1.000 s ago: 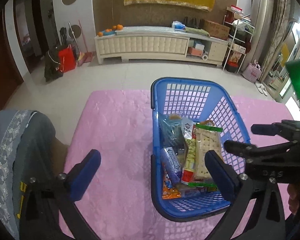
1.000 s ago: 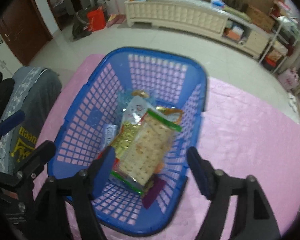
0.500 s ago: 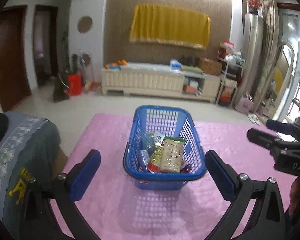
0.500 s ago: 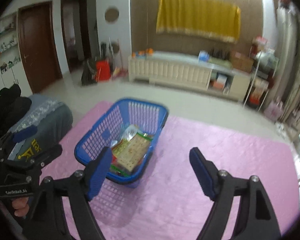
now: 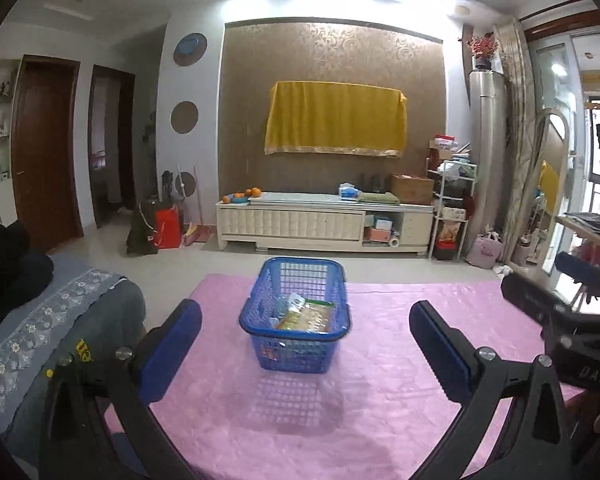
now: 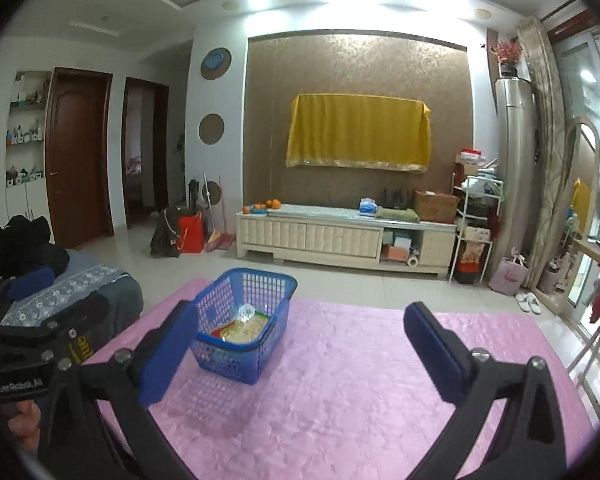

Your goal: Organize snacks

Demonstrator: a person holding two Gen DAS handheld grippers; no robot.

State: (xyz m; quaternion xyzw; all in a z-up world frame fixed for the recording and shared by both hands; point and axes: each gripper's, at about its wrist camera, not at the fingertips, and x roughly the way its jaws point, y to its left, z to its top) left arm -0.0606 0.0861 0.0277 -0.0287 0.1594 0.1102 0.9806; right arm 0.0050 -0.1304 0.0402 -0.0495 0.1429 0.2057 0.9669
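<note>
Slippers (image 6: 527, 301) only in right view

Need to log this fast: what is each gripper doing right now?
Left gripper: open, holding nothing.
Right gripper: open, jaws just widened, nothing between them.

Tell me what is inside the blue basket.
The blue basket on the pink cloth holds snack packets: a cracker pack lies on top, a clear wrapper behind it. Whatever sits underneath them is covered.

Blue basket (image 5: 296, 344) of snacks (image 5: 306, 317) — pink cloth (image 5: 380, 400) beneath
</note>
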